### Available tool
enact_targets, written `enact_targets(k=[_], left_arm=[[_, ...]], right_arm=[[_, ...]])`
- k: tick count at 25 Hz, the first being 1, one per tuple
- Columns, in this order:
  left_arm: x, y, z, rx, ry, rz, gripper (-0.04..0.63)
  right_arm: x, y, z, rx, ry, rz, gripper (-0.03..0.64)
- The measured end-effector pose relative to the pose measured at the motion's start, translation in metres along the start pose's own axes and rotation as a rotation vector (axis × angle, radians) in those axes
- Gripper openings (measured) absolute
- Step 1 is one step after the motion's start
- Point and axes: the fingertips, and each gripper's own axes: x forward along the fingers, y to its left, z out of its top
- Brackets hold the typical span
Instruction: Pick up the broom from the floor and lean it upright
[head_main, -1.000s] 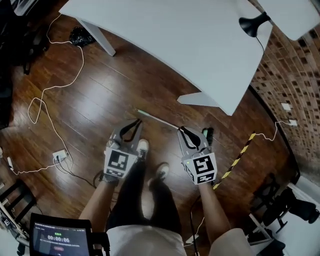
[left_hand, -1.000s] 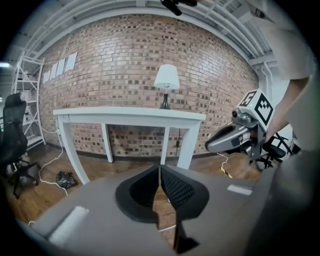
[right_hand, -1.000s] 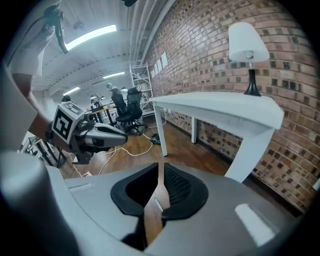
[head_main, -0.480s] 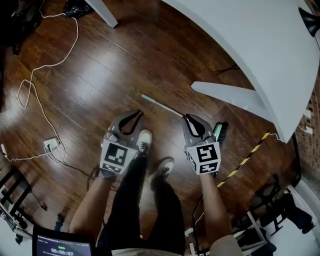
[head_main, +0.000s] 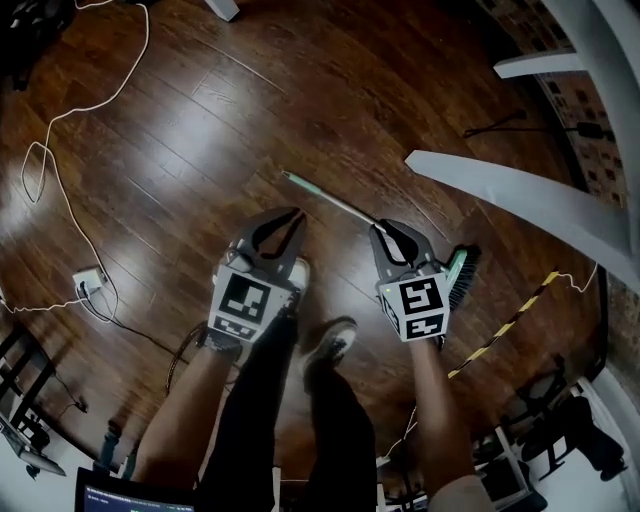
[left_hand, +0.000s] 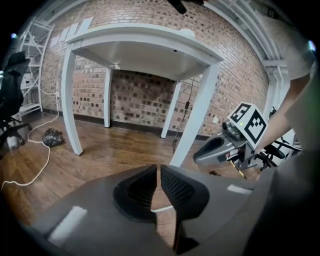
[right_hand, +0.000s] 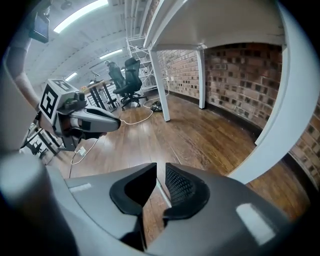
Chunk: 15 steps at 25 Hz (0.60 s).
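A broom (head_main: 330, 200) is being shown lying flat on the dark wooden floor (head_main: 200, 120), its pale handle running slantwise and its green bristled head (head_main: 460, 278) resting near a white table leg (head_main: 500, 185). Two hand-held grippers are being held low over it by a person whose shoes (head_main: 335, 340) are seen just behind them. The right gripper (head_main: 379, 229) is being pointed at the handle close to the head end; its jaws have just been opening, and the handle (right_hand: 161, 192) is being glimpsed through their gap, with the pads not pressed on it. The left gripper (head_main: 292, 216) is being held beside the handle, its jaws parted by only a slit, with nothing gripped. A white cable (head_main: 60, 120) is being seen trailing across the boards at the left.
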Motion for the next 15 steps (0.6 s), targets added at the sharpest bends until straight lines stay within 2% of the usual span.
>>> enact_targets(k=[4,7,12,15], left_arm=[[0.021,0.003,-0.041,-0.014,0.034,-0.005,0.002],[0.036,0.003,-0.082,-0.053,0.070,-0.007,0.002],[0.054,0.007,-0.131,-0.063,0.114,-0.023,0.002],[0.061,0.006,-0.151,-0.057,0.137,-0.044,0.002]], right_arm=[[0.040,0.005,-0.034,-0.042,0.048,0.030,0.074],[0.071,0.008,-0.070,-0.108,0.111,0.064,0.081],[0.120,-0.012,-0.131,-0.082,0.215,0.044,0.101],[0.150,-0.022,-0.167,-0.103,0.290,0.038,0.104]])
